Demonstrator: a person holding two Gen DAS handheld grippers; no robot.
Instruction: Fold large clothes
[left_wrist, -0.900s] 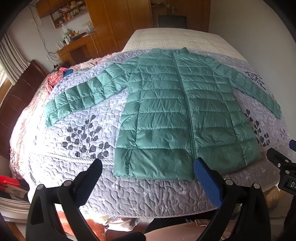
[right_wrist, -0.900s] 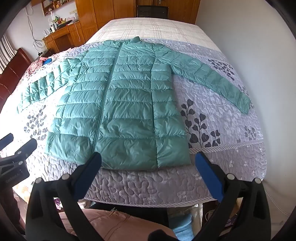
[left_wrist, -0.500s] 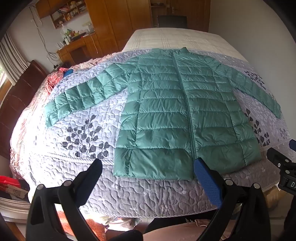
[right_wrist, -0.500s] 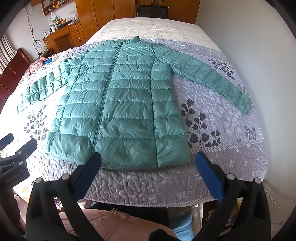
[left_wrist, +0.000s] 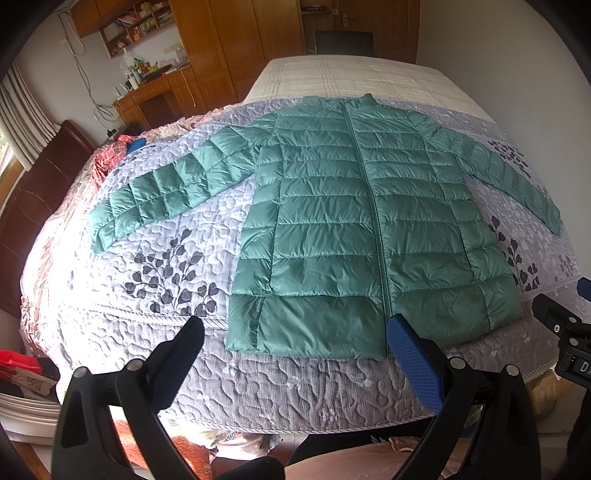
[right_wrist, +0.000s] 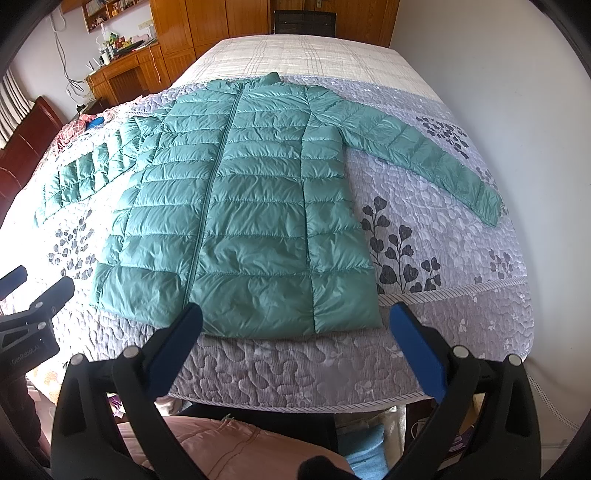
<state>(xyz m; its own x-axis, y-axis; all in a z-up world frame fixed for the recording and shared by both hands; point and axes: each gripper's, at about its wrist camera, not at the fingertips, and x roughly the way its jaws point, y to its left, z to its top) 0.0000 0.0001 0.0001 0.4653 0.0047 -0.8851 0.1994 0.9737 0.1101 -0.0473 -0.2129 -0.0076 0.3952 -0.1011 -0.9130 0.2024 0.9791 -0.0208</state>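
Observation:
A long green quilted puffer jacket (left_wrist: 354, 221) lies flat and zipped on the bed, front up, collar at the far end, both sleeves spread outward; it also shows in the right wrist view (right_wrist: 243, 206). My left gripper (left_wrist: 295, 332) is open and empty, held just short of the hem near the bed's front edge. My right gripper (right_wrist: 295, 321) is open and empty, also at the hem, toward the jacket's right half. The left sleeve (left_wrist: 162, 188) reaches toward the left; the right sleeve (right_wrist: 417, 147) reaches toward the wall.
The jacket rests on a lilac quilted bedspread with dark leaf prints (left_wrist: 110, 302) over a wide bed. A white wall (right_wrist: 517, 74) runs along the right side. A wooden desk and cupboards (left_wrist: 166, 92) stand at the back left. Red-patterned cloth (left_wrist: 110, 155) lies at the left edge.

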